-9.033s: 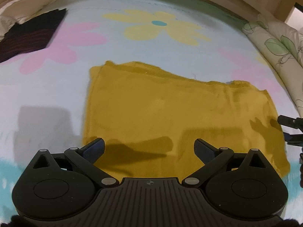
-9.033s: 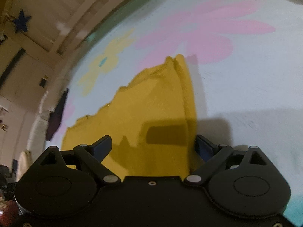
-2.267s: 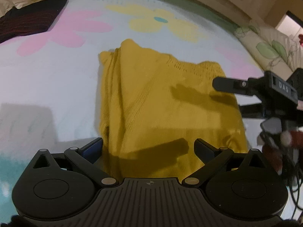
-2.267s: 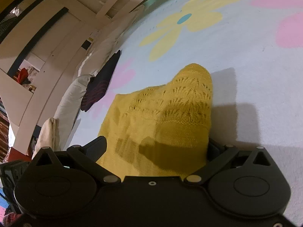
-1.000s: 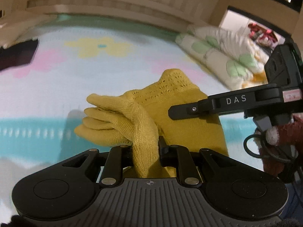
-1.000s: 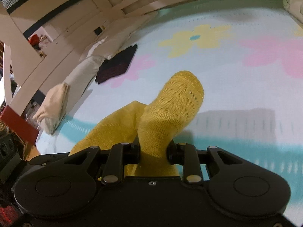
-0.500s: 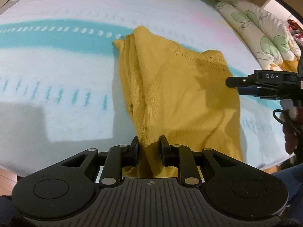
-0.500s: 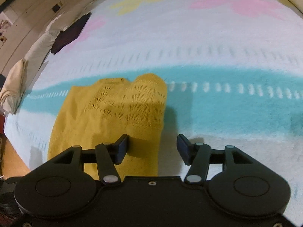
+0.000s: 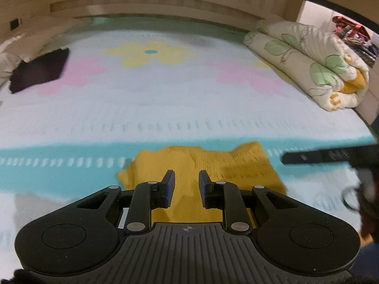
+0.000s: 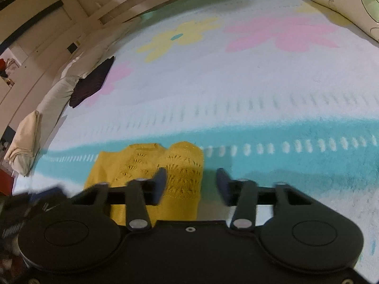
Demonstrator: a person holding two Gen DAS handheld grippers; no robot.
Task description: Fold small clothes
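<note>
We see a bed [image 9: 165, 108] under a pale flower-print blanket with a teal band. On that band lies a folded mustard knit garment [image 9: 236, 165], a dark folded cloth [image 9: 40, 71] rests far left, and a rolled leaf-print duvet [image 9: 308, 59] sits far right.

**A bedroom at home, seen from the foot of the bed**

The whole near ground is a bed [image 9: 189, 108] under a pale cover printed with big yellow and pink flowers and a teal band. At two o'clock a rolled quilt [image 9: 315, 64] with green leaves lies along the edge. At ten o'clock a dark folded garment [image 9: 40, 69] rests beside white pillows [image 10: 35, 127]. A slatted wooden headboard [image 9: 151, 4] runs across at twelve o'clock, and a doorway [image 9: 341, 23] opens at one o'clock.
</note>
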